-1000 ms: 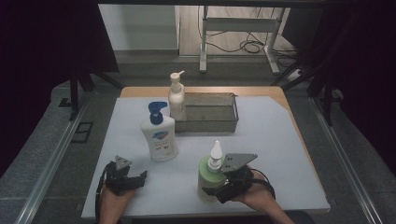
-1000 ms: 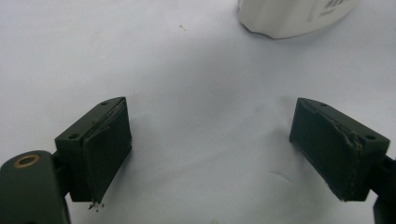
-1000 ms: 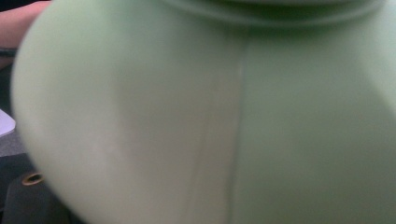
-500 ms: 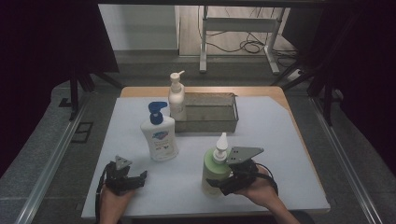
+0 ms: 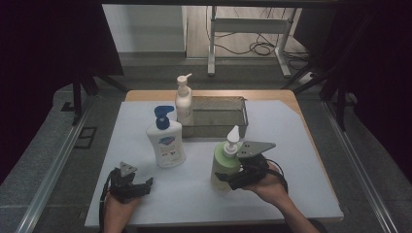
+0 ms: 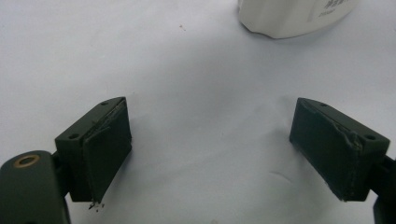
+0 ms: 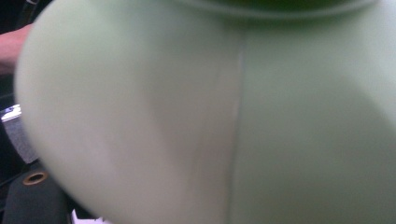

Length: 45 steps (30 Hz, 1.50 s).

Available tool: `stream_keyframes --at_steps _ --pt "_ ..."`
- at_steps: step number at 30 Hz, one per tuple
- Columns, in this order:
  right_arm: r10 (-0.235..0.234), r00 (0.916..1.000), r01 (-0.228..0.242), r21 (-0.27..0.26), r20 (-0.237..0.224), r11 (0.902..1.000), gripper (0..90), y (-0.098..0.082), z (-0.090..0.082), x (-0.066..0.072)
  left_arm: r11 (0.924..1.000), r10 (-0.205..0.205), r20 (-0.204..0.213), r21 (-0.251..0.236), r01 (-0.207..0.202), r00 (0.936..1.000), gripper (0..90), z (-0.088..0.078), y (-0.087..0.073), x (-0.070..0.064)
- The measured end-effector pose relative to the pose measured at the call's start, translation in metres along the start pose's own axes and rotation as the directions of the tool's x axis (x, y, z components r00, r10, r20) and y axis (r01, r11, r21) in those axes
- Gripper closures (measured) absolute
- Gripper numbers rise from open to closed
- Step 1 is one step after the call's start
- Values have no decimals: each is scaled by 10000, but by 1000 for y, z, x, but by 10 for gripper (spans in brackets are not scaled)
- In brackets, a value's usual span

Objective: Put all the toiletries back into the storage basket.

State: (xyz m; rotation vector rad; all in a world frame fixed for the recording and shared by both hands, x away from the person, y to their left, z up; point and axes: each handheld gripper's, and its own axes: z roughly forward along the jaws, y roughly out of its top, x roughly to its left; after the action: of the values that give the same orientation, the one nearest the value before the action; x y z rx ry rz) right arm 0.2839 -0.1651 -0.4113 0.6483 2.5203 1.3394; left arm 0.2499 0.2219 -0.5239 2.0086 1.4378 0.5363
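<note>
Green bottle: a pale green plastic pump bottle with a white nozzle (image 5: 226, 162) sits near the front of the bench, right of centre, tipped a bit toward the far side. Looks lifted, or just about leaving the surface. Up close in the right gripper view its side (image 7: 224, 116) is pretty much the whole frame.

Right hand-held gripper: right hand-held gripper (image 5: 232, 180) has the bottle's lower body pinched from the right side. Low on the fat part is probably the steadiest spot, since the top is all pump.

Left hand-held gripper: left hand-held gripper (image 5: 142, 186) is parked at the near left, jaws spread wide with nothing between them (image 6: 210, 154), just white surface. My guess is it's waiting its turn and keeping out of the way.

Blue-cap bottle: white plastic pump bottle with a blue pump and a blue label (image 5: 166, 141), upright, just beyond the left one.

Cream bottle: smaller cream pump bottle (image 5: 183, 103), upright at the left end of the tray, touching it or close to it, can't say which.

Tray: grey metal wire tray (image 5: 218, 127) at the far middle. Probably where the bottles are headed, given how the green one leans that way.

Bench: wooden bench with a white sheet on top (image 5: 291, 145).
</note>
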Motion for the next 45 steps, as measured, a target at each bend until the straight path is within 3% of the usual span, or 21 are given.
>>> stream_keyframes --at_steps 7,24,45 --pt "145 9995 -150 187 296 9997 115 3 7 -11 10000 -8 -1 -24 8 10000 124 0 0 0" --pt "336 9955 -339 21 889 9994 115 21 17 -31 10000 -12 5 -23 12 10000 124 0 0 0" --pt "486 9873 -438 -348 1512 9984 115 60 22 -52 10000 -12 1 -24 12 10000 124 0 0 0"
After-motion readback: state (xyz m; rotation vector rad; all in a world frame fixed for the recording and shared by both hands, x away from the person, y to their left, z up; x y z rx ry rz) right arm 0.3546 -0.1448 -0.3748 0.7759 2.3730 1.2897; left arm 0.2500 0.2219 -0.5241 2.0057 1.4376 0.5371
